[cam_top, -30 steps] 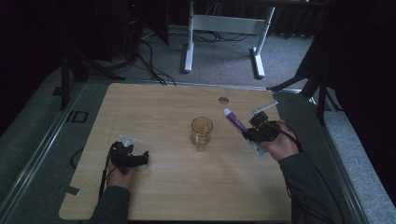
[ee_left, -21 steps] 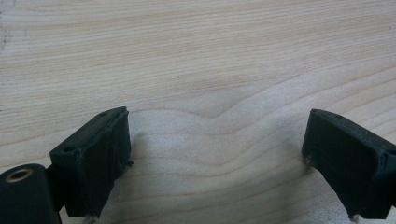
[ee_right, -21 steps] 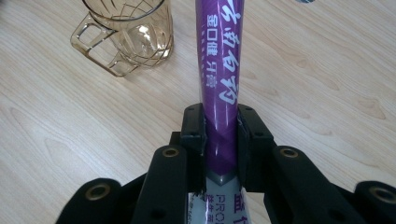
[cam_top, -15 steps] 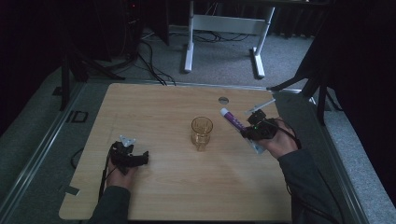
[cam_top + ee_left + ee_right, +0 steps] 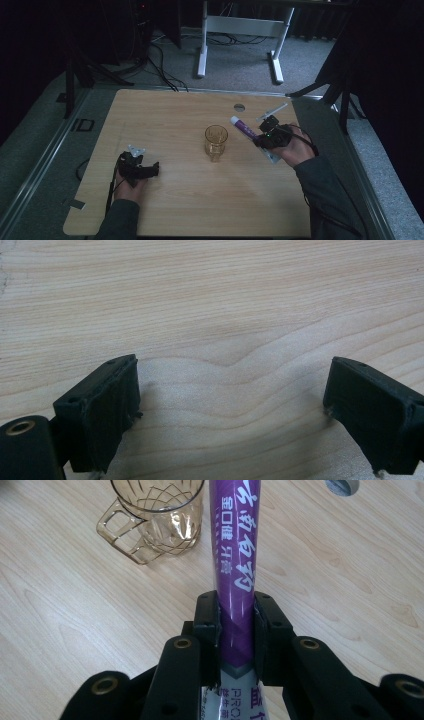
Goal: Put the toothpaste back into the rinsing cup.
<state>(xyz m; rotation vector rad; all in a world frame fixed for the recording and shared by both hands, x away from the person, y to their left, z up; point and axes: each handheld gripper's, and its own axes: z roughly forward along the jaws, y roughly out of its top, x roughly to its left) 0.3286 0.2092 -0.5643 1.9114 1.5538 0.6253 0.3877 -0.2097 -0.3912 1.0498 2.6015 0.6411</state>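
A purple toothpaste tube [image 5: 244,128] [image 5: 235,555] is clamped between the jaws of my right gripper [image 5: 265,136] [image 5: 236,625], which is shut on it near its pale tail end. The tube's capped end points toward the left, just right of an amber glass mug [image 5: 216,141] [image 5: 150,520] that stands upright and empty at the table's middle. My left gripper [image 5: 142,170] [image 5: 232,395] rests low on the wooden table [image 5: 175,110] at the front left. It is open, with bare wood between its jaws.
A thin white stick-like object [image 5: 272,111] lies at the back right, behind the right hand. A round cable hole [image 5: 239,107] [image 5: 342,485] sits in the tabletop beside it. White desk legs [image 5: 240,25] and cables stand on the floor beyond the table.
The right gripper has shifted slightly left with the tube, closer to the mug. The left gripper has stayed put.
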